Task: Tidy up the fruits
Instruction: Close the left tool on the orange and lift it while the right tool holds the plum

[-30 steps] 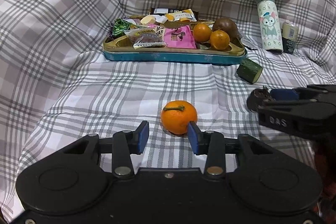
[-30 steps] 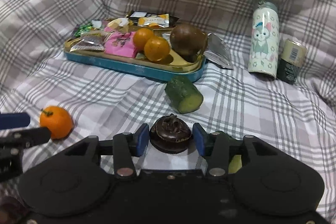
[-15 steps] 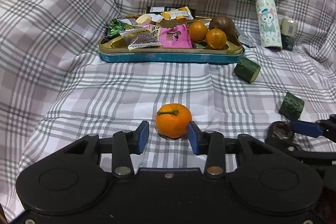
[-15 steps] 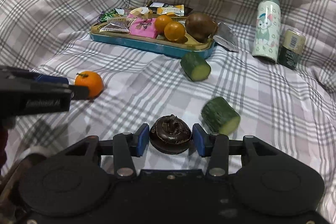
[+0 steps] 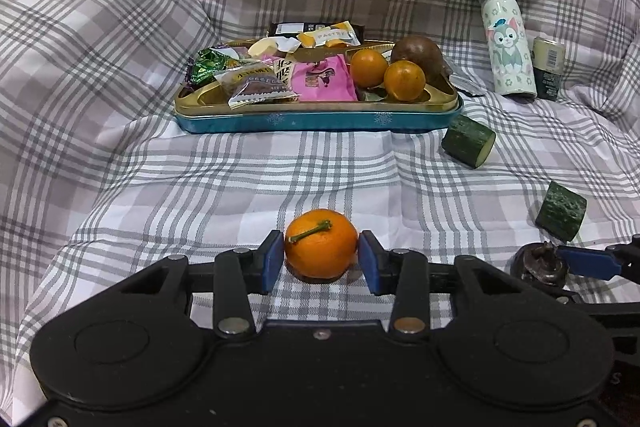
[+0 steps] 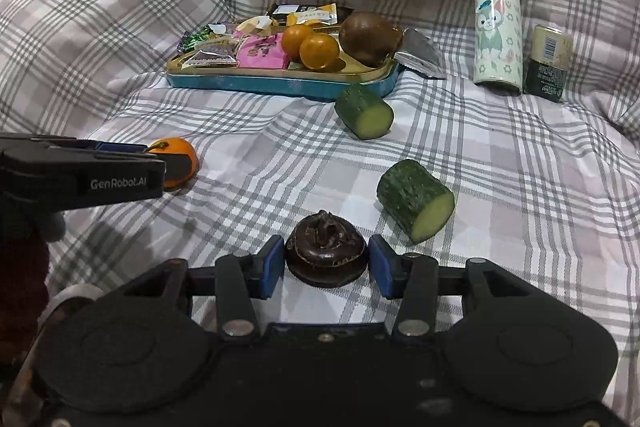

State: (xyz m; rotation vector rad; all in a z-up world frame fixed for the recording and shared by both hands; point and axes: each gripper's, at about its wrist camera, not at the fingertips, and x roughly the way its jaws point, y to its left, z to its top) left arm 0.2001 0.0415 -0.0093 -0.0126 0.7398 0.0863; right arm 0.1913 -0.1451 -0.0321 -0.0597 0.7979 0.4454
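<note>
An orange tangerine [image 5: 321, 248] with a green stem lies on the plaid cloth between the blue pads of my left gripper [image 5: 321, 257], which touch its sides. It also shows in the right wrist view [image 6: 178, 163]. A dark brown water chestnut [image 6: 325, 253] lies between the pads of my right gripper [image 6: 326, 265], with a small gap on the right side. Two cucumber pieces [image 6: 416, 201] [image 6: 364, 111] lie on the cloth. A teal tin tray [image 5: 320, 119] at the back holds two tangerines [image 5: 404, 80], a brown fruit [image 5: 418, 53] and snack packets [image 5: 324, 83].
A cartoon-print bottle [image 5: 508, 45] and a small dark can [image 5: 550, 69] stand at the back right. A silver packet [image 6: 420, 59] lies beside the tray's right end. Plaid cloth rises in folds at the left and back.
Both grippers have drawn back toward me along the cloth. The left pads now sit around the tangerine's sides instead of behind it. The chestnut stays between the right pads.
</note>
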